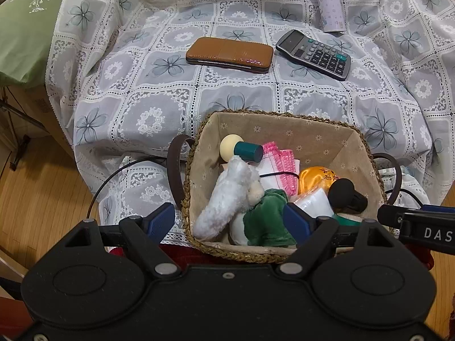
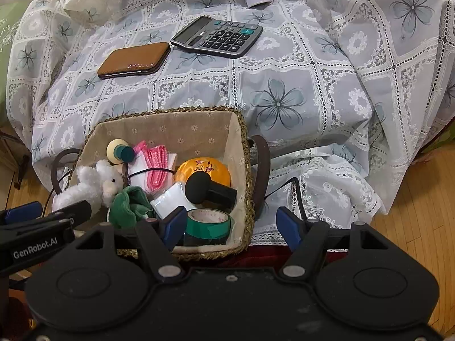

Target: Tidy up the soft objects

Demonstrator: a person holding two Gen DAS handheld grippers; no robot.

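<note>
Currently I am holding both tools, left (image 1: 229, 223) and right (image 2: 231, 224), gaping apart over the basket (image 1: 284, 126), gripping nothing; white plush toy (image 2: 93, 183) and green cloth (image 2: 128, 207) are lying inside (among tape, hard oddments).

Beyond the matt black plastic left gripper (image 1: 229, 221), with its smooth blue pads, a rough braided straw basket (image 1: 199, 142) with a printed beige cloth lining is sitting. Just ahead of the jaws a fluffy white plush toy (image 1: 224, 196) and a soft green velvet cloth (image 1: 264, 216) are lying. Ahead of the right gripper (image 2: 231, 223) a glossy green tape roll (image 2: 209, 221) is shining. Farther off, a white lace tablecloth (image 1: 159, 93) is showing openwork, and a glossy brown leather wallet (image 1: 229, 54) is reflecting light.
</note>
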